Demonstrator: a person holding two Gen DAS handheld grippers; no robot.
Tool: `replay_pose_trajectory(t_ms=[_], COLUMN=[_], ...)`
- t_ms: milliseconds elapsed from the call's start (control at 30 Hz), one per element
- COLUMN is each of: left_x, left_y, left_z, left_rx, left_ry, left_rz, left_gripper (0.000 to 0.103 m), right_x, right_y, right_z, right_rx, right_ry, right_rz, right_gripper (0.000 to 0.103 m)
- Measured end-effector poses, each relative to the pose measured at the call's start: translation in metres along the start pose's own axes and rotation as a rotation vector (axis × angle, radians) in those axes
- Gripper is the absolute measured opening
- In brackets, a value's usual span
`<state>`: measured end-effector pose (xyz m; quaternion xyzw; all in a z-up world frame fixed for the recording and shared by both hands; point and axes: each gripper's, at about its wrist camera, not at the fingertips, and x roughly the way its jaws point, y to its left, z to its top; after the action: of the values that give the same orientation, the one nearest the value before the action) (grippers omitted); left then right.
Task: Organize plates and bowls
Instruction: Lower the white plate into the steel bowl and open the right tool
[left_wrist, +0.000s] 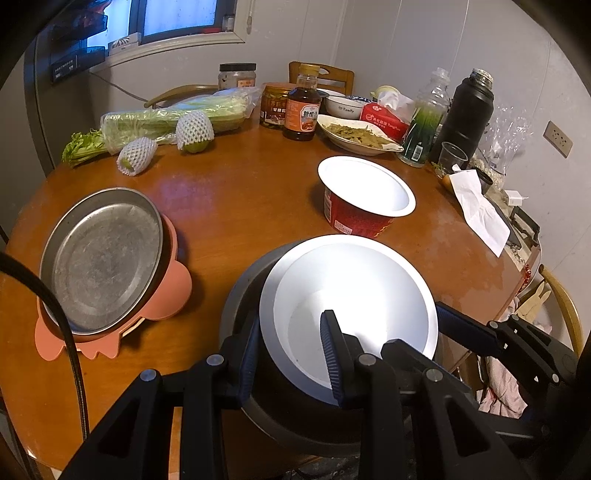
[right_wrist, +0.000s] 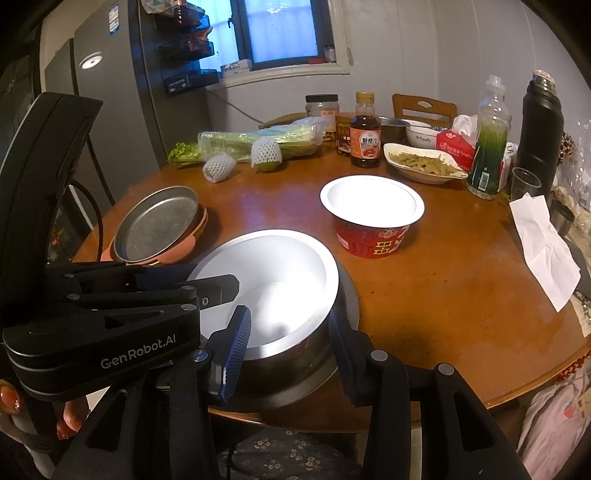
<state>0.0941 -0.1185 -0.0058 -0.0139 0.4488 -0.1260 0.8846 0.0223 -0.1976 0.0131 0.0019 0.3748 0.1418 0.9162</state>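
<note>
- The left tongs (left_wrist: 291, 354) are pinching the near rim of the white bowl (left_wrist: 354, 295), which is sitting tilted inside a steel bowl (right_wrist: 295, 365) at the tabletop (left_wrist: 240, 206) edge.
- The right tongs (right_wrist: 290, 343) are straddling both rims, slightly apart; I cannot tell whether they are gripping.
- Risk: the nested pair is sitting near the edge, so a tug could be dragging it off.
- The tilted white bowl could be popping out or jamming.

White-lined red cup (left_wrist: 365, 201); grey metal plate (left_wrist: 101, 258) on a pink mat (left_wrist: 166, 295); brown table (left_wrist: 236, 199); black flask (left_wrist: 467, 114); white-netted green fruit (left_wrist: 194, 131).
</note>
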Motion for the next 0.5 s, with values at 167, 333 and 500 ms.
replay_pose_trajectory(t_ms=[167,333,500], left_x=[-0.003,-0.008,-0.016], left_y=[0.000,0.001,0.003], left_z=[0.000,0.001,0.003], left_rx=[-0.003,-0.008,-0.015], left_ry=[-0.007,-0.028,-0.053], left_rz=[-0.006,-0.007,-0.009], left_gripper=[0.033,0.037,0.039], right_x=[0.001,-0.004,-0.009], right_y=[-0.001,-0.003,-0.007], right_z=[0.000,0.002,0.004], right_rx=[0.007,0.013,0.019], right_ry=[0.002,-0.014,-0.036], right_rz=[0.002,-0.003,-0.010], right_gripper=[0.046,0.050,0.052])
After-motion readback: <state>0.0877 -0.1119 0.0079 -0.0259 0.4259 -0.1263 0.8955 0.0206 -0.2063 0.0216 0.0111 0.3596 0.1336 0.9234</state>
